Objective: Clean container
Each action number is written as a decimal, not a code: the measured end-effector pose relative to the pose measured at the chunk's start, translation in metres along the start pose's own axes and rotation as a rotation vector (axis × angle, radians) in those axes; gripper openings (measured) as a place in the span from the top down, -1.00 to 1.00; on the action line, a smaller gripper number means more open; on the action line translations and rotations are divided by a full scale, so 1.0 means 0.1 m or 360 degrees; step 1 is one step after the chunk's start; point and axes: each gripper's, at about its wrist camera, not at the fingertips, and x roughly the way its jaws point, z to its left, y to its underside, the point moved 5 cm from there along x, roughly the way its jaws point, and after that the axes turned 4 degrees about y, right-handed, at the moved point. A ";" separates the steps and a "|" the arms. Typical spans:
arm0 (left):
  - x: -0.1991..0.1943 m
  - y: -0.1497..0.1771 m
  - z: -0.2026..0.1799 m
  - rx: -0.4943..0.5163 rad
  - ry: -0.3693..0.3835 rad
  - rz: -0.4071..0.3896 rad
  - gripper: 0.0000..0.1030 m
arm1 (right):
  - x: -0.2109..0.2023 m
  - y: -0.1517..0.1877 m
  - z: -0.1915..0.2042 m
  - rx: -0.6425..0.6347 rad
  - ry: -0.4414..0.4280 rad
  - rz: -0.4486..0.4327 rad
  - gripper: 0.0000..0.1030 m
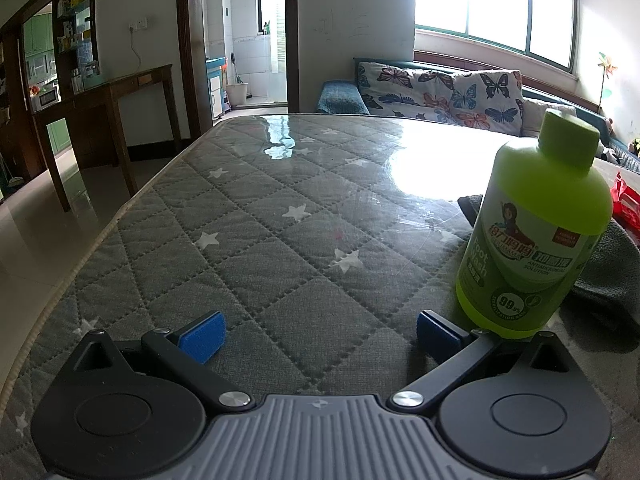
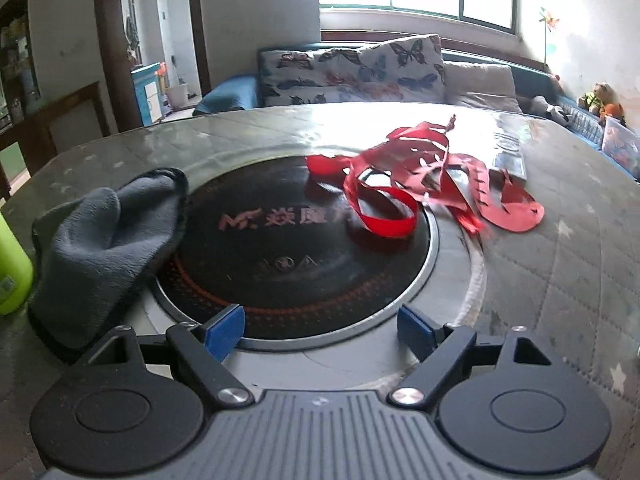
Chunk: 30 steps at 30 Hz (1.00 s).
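Observation:
A green bottle of foot wash [image 1: 536, 236] with a green cap stands upright on the quilted table, just ahead and right of my left gripper [image 1: 320, 338], which is open with nothing between its blue pads. A grey cloth [image 2: 104, 248] lies crumpled beside the bottle [image 2: 12, 268], its edge over the rim of a round black cooktop [image 2: 296, 248] set into the table. My right gripper [image 2: 320, 332] is open and empty, low over the near rim of the cooktop. The cloth [image 1: 608, 276] also shows behind the bottle in the left wrist view.
Red cut-paper ribbons [image 2: 424, 184] lie across the cooktop's far right side and the table beyond. The table [image 1: 256, 216] has a glossy cover over grey star-patterned quilting; its left edge drops to the floor. A sofa with butterfly cushions [image 1: 436, 92] runs behind it.

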 end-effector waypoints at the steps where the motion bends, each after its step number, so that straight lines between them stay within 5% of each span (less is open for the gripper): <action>1: 0.00 0.00 0.01 0.0000 0.0000 0.0000 -1.00 | 0.00 0.01 0.01 -0.0017 0.0015 -0.0006 -0.70; 12: 0.00 0.00 0.03 -0.0001 0.0003 0.0001 -1.00 | 0.04 0.02 0.06 -0.0012 0.0044 0.0000 -1.00; 30: 0.00 0.00 0.03 -0.0001 0.0002 0.0000 -1.00 | 0.12 0.05 0.04 -0.0005 0.0048 -0.0005 -1.00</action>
